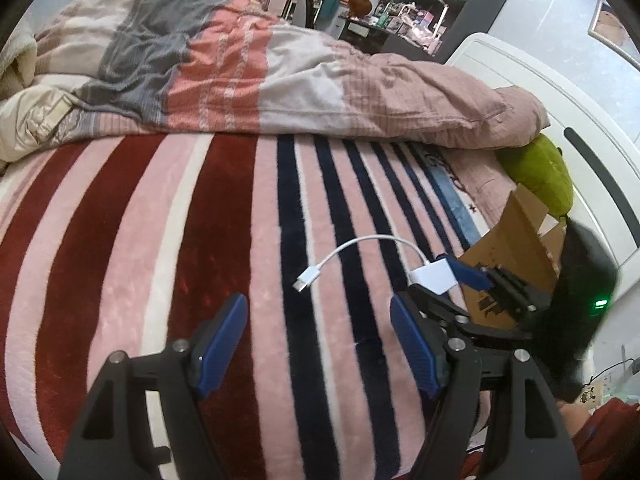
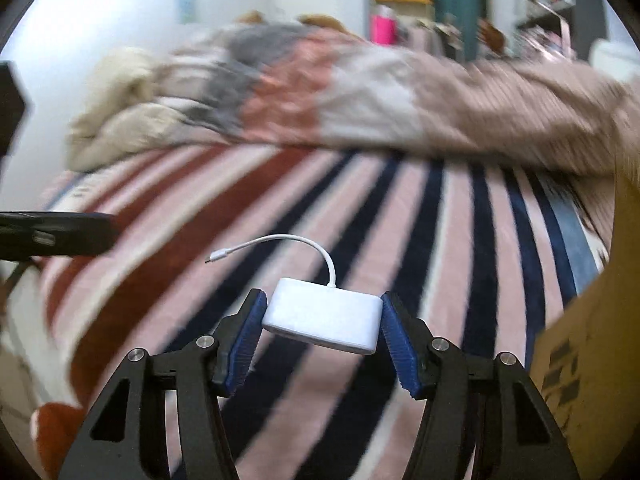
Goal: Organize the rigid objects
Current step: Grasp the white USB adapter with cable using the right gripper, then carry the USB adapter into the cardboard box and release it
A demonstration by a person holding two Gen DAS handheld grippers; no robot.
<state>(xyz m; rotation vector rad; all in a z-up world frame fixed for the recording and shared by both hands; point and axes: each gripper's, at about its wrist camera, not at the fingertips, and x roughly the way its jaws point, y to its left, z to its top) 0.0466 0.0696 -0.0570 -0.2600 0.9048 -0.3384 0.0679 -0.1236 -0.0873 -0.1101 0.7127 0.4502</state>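
A white USB adapter hub with a short white cable is held between the blue pads of my right gripper, lifted a little above the striped blanket. In the left wrist view the same hub shows in the right gripper beside a cardboard box, with its plug hanging free. My left gripper is open and empty over the blanket, left of the hub.
The striped pink, red and navy blanket covers the bed. A bunched quilt lies at the back. The cardboard box stands at the right edge. A green plush and white headboard are behind it.
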